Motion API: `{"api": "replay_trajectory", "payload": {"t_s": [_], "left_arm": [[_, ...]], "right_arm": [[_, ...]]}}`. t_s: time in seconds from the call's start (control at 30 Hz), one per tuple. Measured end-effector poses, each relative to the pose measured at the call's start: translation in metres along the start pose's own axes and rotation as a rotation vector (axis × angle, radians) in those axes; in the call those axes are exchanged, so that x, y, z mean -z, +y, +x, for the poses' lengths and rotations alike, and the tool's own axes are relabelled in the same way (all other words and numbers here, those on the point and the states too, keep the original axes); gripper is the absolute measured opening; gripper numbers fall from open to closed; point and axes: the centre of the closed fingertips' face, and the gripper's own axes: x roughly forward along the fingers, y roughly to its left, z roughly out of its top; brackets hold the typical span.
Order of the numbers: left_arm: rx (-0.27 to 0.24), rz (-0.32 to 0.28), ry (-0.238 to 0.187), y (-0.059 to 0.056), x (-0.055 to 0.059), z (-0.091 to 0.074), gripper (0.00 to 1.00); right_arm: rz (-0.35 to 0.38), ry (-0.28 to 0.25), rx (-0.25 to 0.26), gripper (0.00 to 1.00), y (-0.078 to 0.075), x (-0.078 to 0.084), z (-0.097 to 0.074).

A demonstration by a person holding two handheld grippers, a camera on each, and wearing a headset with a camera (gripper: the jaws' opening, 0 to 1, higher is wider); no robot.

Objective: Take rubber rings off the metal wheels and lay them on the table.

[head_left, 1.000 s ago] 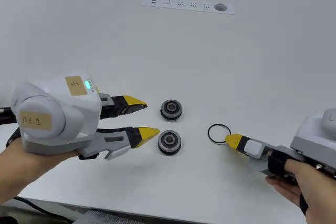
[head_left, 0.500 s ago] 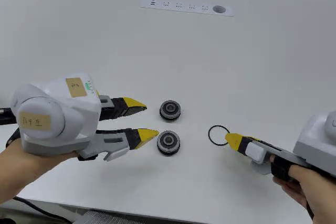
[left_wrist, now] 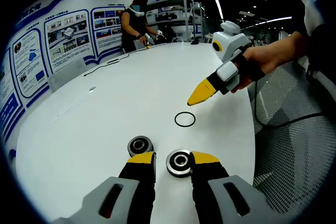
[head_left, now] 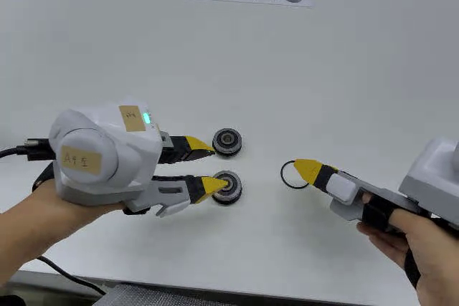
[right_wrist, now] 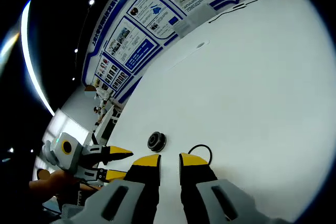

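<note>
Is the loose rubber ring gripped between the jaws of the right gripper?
No: in the left gripper view the rubber ring lies flat on the table, apart from the tip of the right gripper.

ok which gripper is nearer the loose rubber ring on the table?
Right. The right gripper has its tip at the edge of the rubber ring. The left gripper is farther off, its tips at the near wheel, which lies between it and the ring.
</note>
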Motion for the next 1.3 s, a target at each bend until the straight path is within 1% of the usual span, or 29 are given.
{"api": "replay_trajectory", "payload": {"t_s": [0.07,0.13,0.23,0.3,0.53,0.7,0.83,1.03,1.17,1.3], "left_arm": [[0.015,0.002,0.012,-0.004,0.003,0.003,0.26],[0.02,-0.007,0.018,-0.004,0.006,0.006,0.26],[0.023,-0.028,0.02,-0.002,0.011,0.008,0.23],[0.026,-0.028,0.025,-0.003,0.012,0.009,0.22],[0.035,-0.03,0.03,-0.003,0.013,0.01,0.19],[0.051,-0.04,0.03,-0.006,0.014,0.01,0.18],[0.059,-0.031,0.046,-0.009,0.017,0.011,0.18],[0.054,-0.041,0.044,-0.006,0.017,0.011,0.16],[0.058,-0.043,0.044,-0.006,0.017,0.011,0.16],[0.063,-0.032,0.048,-0.006,0.017,0.011,0.16]], "right_arm": [[0.005,0.018,-0.029,0.15,0.005,0.005,0.004],[0.001,0.034,-0.054,0.16,0.011,0.011,0.008],[0.002,0.055,-0.076,0.15,0.016,0.017,0.011],[0.005,0.063,-0.087,0.15,0.019,0.02,0.012],[0.02,0.075,-0.097,0.15,0.018,0.023,0.014],[0.028,0.077,-0.097,0.15,0.019,0.025,0.014],[0.032,0.08,-0.096,0.15,0.018,0.026,0.015],[0.049,0.087,-0.111,0.15,0.021,0.029,0.016],[0.059,0.116,-0.139,0.16,0.027,0.037,0.02],[0.071,0.145,-0.157,0.2,0.03,0.046,0.025]]}}
